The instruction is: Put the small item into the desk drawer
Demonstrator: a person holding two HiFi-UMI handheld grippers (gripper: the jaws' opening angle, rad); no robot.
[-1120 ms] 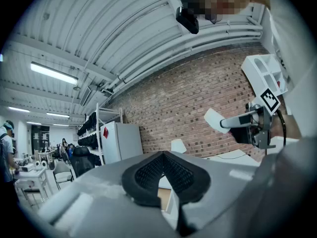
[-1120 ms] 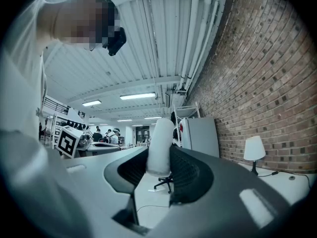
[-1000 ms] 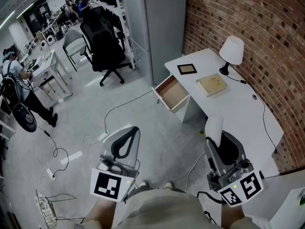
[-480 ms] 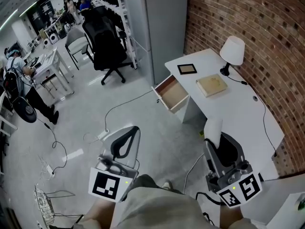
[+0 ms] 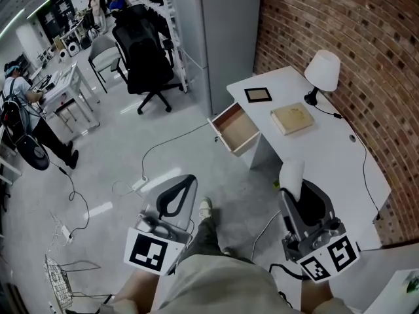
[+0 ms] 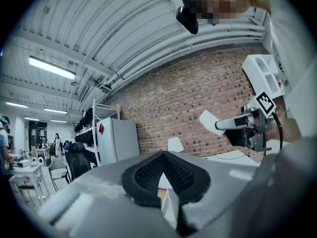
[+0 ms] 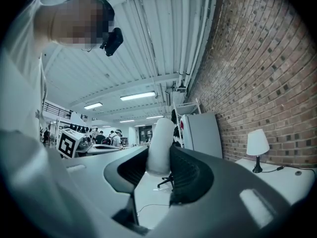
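Right gripper view showed the right gripper [image 7: 159, 157] with jaws clamped on the small item [image 7: 161, 135], the left gripper [image 6: 162, 155] closed and empty; carrying it to the open drawer [image 5: 236, 128] ahead looked due next.

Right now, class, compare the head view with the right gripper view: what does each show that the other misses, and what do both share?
Only the head view shows the open desk drawer, the black frame and the flat tan item. Only the right gripper view shows the ceiling lights. Both show the lamp, the white desk, the brick wall and the white item clamped in the right hand-held gripper.
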